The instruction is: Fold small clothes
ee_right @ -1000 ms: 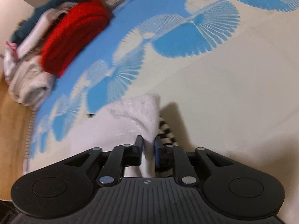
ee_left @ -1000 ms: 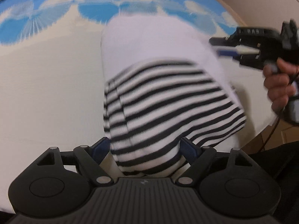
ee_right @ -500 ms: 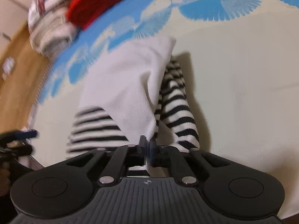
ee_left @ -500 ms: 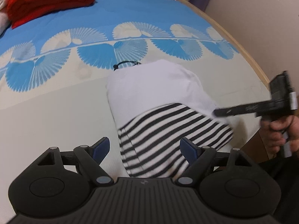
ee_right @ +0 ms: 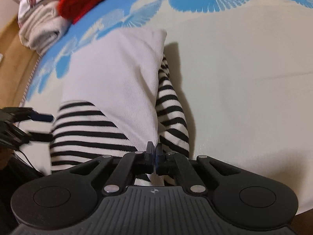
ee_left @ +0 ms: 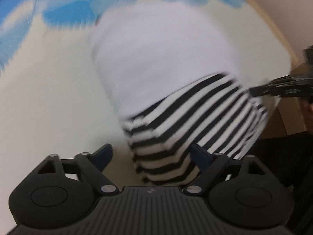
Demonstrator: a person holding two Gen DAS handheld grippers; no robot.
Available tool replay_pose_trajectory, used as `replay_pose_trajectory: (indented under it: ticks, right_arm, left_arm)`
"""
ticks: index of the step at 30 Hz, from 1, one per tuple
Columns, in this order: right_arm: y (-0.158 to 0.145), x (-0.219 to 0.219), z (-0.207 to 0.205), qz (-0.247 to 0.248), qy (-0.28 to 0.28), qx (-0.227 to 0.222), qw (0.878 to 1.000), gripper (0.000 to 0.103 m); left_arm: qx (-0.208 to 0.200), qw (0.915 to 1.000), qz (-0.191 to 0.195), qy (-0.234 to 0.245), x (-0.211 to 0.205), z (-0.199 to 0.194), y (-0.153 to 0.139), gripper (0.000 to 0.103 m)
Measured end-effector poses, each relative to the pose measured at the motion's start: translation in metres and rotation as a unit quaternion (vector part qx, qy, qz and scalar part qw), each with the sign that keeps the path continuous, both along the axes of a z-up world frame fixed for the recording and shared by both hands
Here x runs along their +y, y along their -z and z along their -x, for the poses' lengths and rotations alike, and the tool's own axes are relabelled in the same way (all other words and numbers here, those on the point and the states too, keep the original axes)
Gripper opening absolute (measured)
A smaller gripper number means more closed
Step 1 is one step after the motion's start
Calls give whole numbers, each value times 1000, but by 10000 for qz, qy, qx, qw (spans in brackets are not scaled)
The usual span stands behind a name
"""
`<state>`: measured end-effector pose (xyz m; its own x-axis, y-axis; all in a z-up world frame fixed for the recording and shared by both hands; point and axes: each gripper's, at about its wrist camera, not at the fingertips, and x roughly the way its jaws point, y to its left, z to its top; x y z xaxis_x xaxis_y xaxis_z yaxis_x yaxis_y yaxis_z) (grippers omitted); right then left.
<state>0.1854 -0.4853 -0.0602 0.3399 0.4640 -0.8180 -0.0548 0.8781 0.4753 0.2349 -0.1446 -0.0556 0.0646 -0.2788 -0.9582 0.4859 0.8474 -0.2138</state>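
A small garment lies on the bed: a white ribbed panel [ee_right: 117, 74] folded over a black-and-white striped part [ee_right: 82, 129]. In the left wrist view the white panel [ee_left: 160, 58] lies beyond the striped part [ee_left: 195, 121]. My left gripper [ee_left: 150, 154] is open, its jaws either side of the striped near edge, and it also shows at the left of the right wrist view [ee_right: 37, 125]. My right gripper [ee_right: 154, 152] is shut on the garment's near right edge, where white and striped cloth meet. It shows from the side in the left wrist view [ee_left: 252, 92].
The garment rests on a cream and blue fan-patterned bedcover [ee_right: 244, 68]. A pile of folded clothes, with a red knit [ee_right: 88, 2] and a cream item [ee_right: 41, 31], sits at the far left. A wooden bed edge and floor [ee_right: 13, 58] lie to the left.
My left gripper has moved in towards the striped edge and tilted down. My right gripper stays shut on the garment's edge. The white panel now lies flatter over the stripes.
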Motion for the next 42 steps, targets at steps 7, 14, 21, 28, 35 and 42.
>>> replay_pose_trajectory:
  ticks: [7,14,21,28,35,42]
  right_arm:
    - [-21,3,-4,-145,-177,-373,9990,7]
    - [-19,-5,-42,-558,781,-549,9939,67]
    - [25,2,-70,-606,1048,345,9921,69]
    - [31,1,-70,-1005,1106,406,9879,35]
    - [11,10,-65,-880,1110,46,9899,16]
    - [-14,36,-84,-1366,984,-631,9837,11]
  left_arm:
    - [-148,9919,1035,-721,41,-27,-36,91]
    - [88,9651,1537,-2120,71,-66,-26,91]
    - [516,9553,1462,-2518,55,-81,9,92]
    - [922,9391,1907,-2706,43,-91,43,95]
    - [366,9511,1997,-2327,37,-93,15,41]
    - [-842,9499,2013,-2237,85,-101,-47,38]
